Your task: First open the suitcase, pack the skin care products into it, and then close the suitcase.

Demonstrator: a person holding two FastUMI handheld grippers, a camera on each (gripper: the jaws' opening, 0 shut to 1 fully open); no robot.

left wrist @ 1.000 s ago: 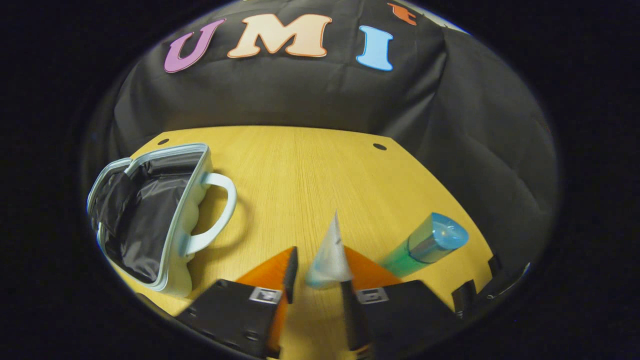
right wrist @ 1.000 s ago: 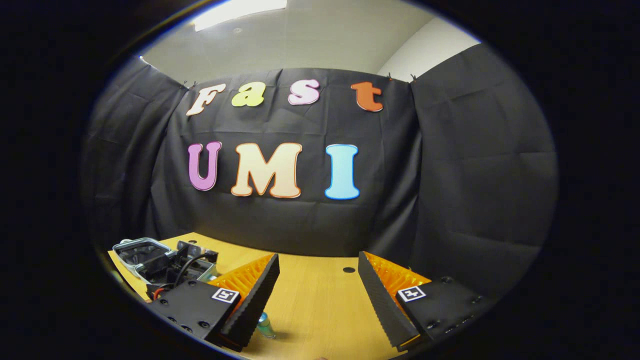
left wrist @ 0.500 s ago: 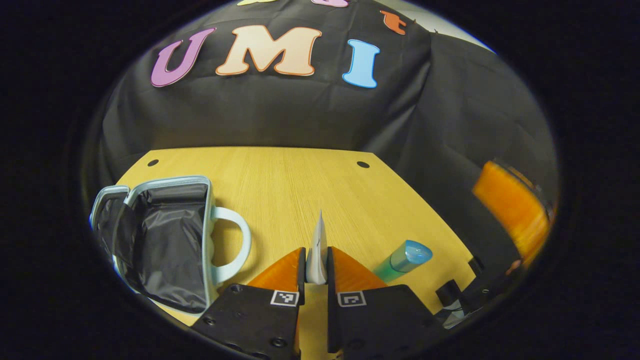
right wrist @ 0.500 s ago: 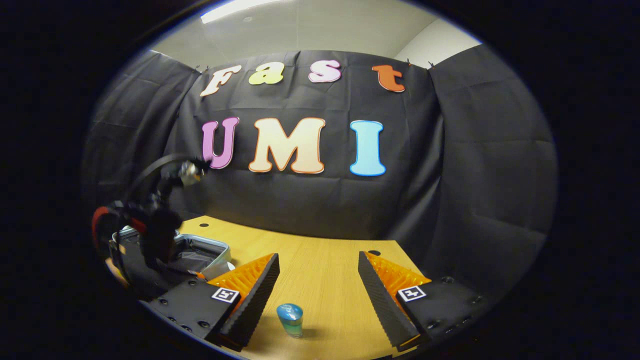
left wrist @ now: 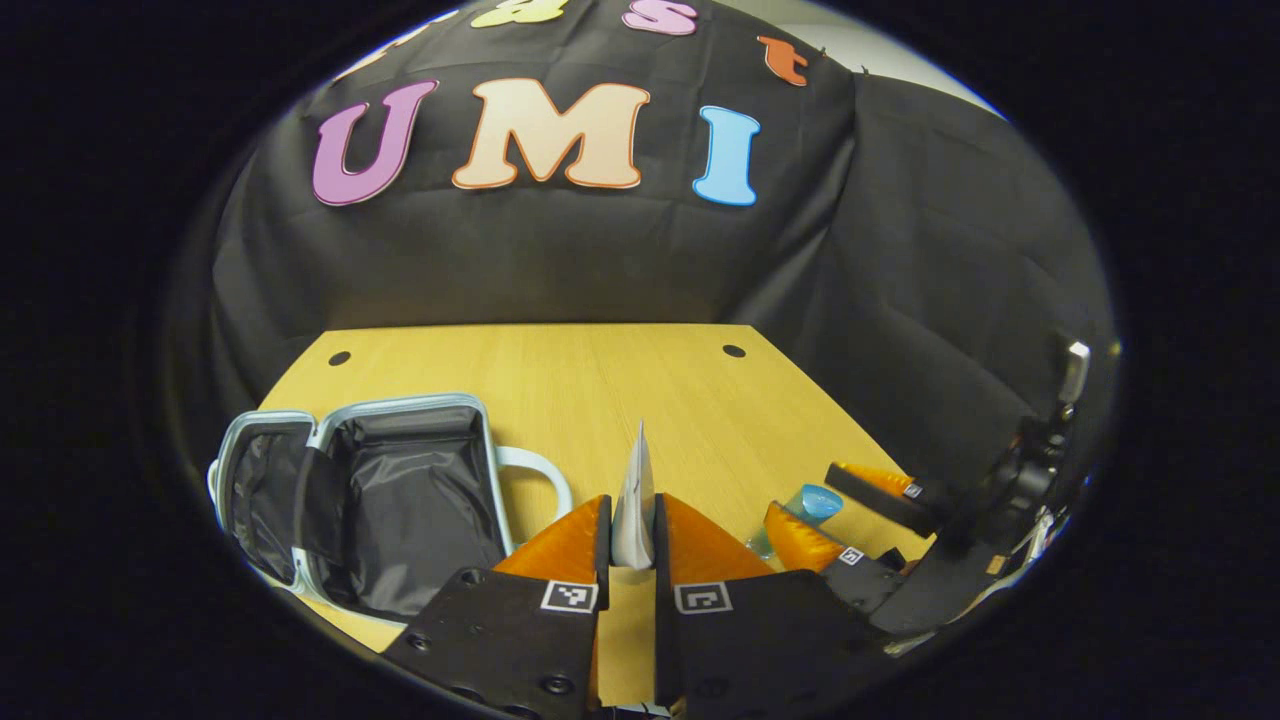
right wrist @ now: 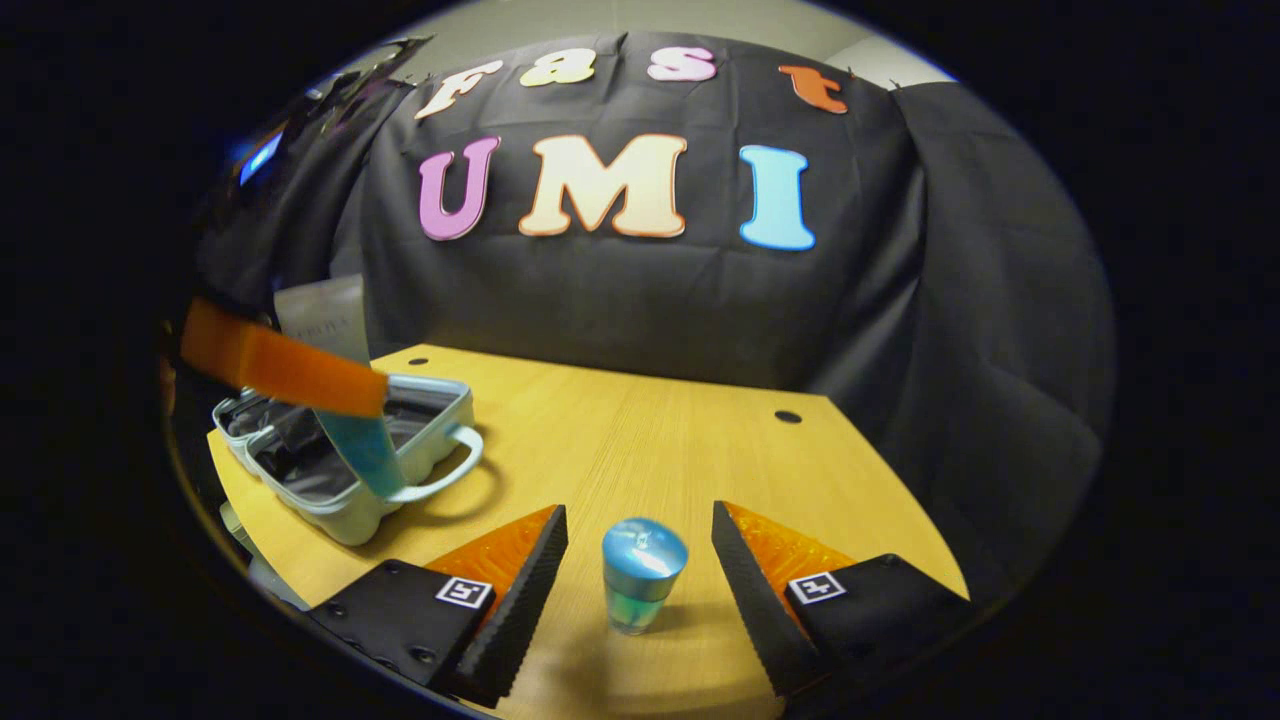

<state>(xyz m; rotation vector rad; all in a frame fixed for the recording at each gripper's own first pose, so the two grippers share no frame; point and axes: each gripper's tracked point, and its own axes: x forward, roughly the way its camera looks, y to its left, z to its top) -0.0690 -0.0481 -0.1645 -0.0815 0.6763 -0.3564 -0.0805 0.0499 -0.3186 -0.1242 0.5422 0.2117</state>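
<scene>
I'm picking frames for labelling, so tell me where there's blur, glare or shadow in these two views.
Right gripper view: the left gripper at the left edge is smeared by motion blur; the blue-capped green bottle between the right gripper fingers is sharp, with a soft glint on its cap and a faint shadow on the wooden table. Left gripper view: sharp; the light blue open suitcase has a dark lining; the table edges bow.

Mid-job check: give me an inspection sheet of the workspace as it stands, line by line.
Surface: yellow wooden table, two small holes near its back edge.
Job's things: pale blue hard-shell suitcase lies open, dark lining bare; white squeeze tube clamped in left tool; green bottle with blue cap stands upright between open fingers of right tool, not yet gripped.
Clutter: nothing seen.
Cables: nothing seen.
Surroundings: black cloth wall.
</scene>
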